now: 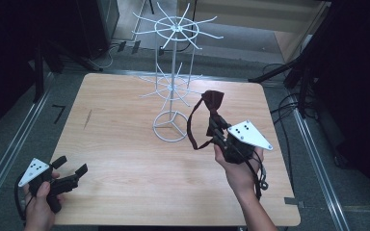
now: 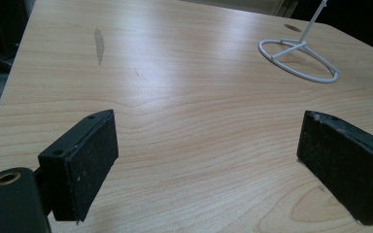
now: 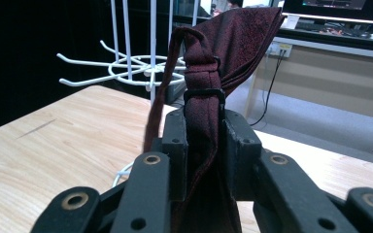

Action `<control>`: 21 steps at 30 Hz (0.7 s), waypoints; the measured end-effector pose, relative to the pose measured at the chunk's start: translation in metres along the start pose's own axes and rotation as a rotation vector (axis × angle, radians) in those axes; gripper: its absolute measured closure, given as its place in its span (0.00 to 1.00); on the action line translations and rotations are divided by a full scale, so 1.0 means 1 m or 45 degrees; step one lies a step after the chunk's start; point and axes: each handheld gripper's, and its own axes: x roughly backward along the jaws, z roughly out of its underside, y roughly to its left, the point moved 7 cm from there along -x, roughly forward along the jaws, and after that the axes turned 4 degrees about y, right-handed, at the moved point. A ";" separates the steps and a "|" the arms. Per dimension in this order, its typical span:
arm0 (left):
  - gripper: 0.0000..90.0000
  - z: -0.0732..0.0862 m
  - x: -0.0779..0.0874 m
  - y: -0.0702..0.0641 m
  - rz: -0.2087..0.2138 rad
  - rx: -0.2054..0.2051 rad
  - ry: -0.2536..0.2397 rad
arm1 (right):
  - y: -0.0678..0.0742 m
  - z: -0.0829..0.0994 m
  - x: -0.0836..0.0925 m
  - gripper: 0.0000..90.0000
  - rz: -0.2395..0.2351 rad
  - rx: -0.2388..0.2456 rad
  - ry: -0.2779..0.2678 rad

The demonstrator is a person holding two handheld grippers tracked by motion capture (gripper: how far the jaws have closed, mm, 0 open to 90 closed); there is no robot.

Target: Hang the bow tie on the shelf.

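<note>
Rack [image 1: 172, 91] just beyond tongs-held bow tie [image 1: 211, 103]

A light wooden table [image 1: 125, 144] with a dark streak mark [image 1: 87, 119] near its left edge. Grey floor [image 1: 9, 139] surrounds it; black cables [image 1: 289, 103] lie right.

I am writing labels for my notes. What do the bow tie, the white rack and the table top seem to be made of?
Bow tie: dark red woven fabric with a slight sheen, probably satin-like; fine pattern and stitched strap show.
Rack: thin metal wire, it seems, coated glossy white; slim bent hooks and ring base.
Table: light wood or wood-look laminate, smooth; grain lines with soft glare. Which one, I cannot tell.
</note>
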 end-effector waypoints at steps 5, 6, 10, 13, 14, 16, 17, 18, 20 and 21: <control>0.10 0.000 0.000 0.000 -0.010 -0.011 -0.001 | 0.005 0.000 0.003 0.83 -0.026 0.018 -0.001; 0.10 0.000 0.000 0.000 -0.009 -0.011 -0.001 | 0.006 0.000 0.003 0.83 -0.036 0.023 -0.002; 0.10 0.000 0.000 0.000 -0.005 -0.006 -0.003 | 0.013 -0.002 0.003 0.83 -0.055 0.035 -0.009; 0.10 0.000 0.000 0.000 -0.005 -0.009 -0.005 | 0.017 -0.004 0.000 0.83 -0.067 0.043 -0.011; 0.10 0.000 0.000 0.000 -0.004 -0.007 -0.005 | 0.019 -0.004 -0.001 0.83 -0.071 0.043 -0.009; 0.09 0.000 0.000 0.000 0.001 -0.007 -0.006 | 0.021 -0.005 -0.004 0.83 -0.079 0.036 -0.001; 0.10 0.000 0.000 0.000 0.001 -0.004 -0.004 | 0.021 -0.005 -0.006 0.83 -0.078 0.040 -0.001; 0.10 0.000 0.000 0.000 0.002 -0.005 -0.003 | 0.022 -0.005 -0.008 0.83 -0.084 0.035 0.006; 0.10 0.000 0.000 0.000 0.003 -0.006 -0.002 | 0.022 -0.004 -0.013 0.83 -0.087 0.032 0.021; 0.10 0.000 0.000 0.000 0.002 -0.005 -0.005 | 0.020 -0.004 -0.017 0.83 -0.086 0.027 0.033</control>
